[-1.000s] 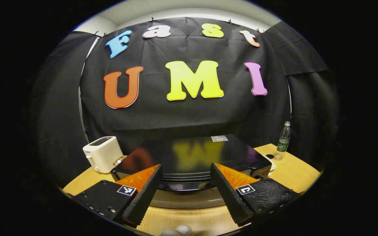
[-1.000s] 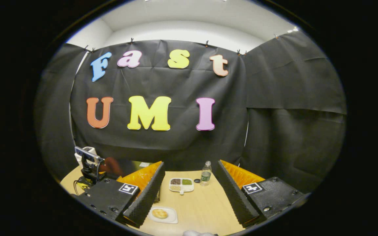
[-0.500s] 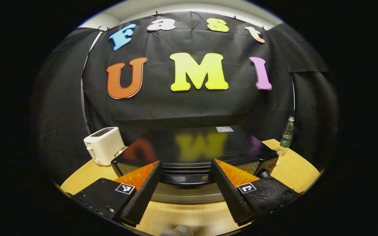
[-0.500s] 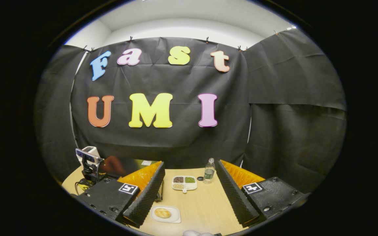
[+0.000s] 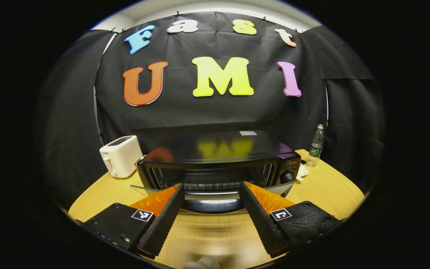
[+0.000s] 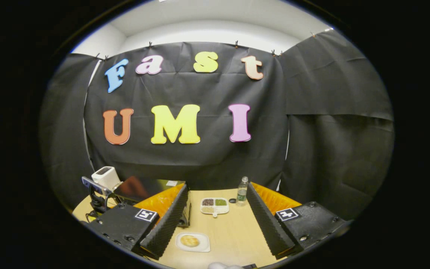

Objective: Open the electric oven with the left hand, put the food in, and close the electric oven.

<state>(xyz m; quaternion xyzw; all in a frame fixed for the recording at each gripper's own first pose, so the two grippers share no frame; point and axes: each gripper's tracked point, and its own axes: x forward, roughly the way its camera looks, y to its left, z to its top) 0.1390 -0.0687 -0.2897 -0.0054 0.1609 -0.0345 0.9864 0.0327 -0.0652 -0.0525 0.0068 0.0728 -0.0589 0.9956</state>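
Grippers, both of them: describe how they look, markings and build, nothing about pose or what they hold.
Left gripper: two long wedge-shaped fingers with serrated inner faces, each rising from a black textured block with screw heads and a small square black-and-white tag. Right gripper: the same build, with ridged finger faces, black blocks and a tag on each side. In the right gripper view the left gripper also shows farther off, with a cable beside it.

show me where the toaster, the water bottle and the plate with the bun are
toaster point(image 5: 121, 155), left gripper view, on its white front side.
water bottle point(image 5: 315, 148), left gripper view, on its green label.
plate with the bun point(image 6: 203, 246), right gripper view, on the bare white rim right of the bun.
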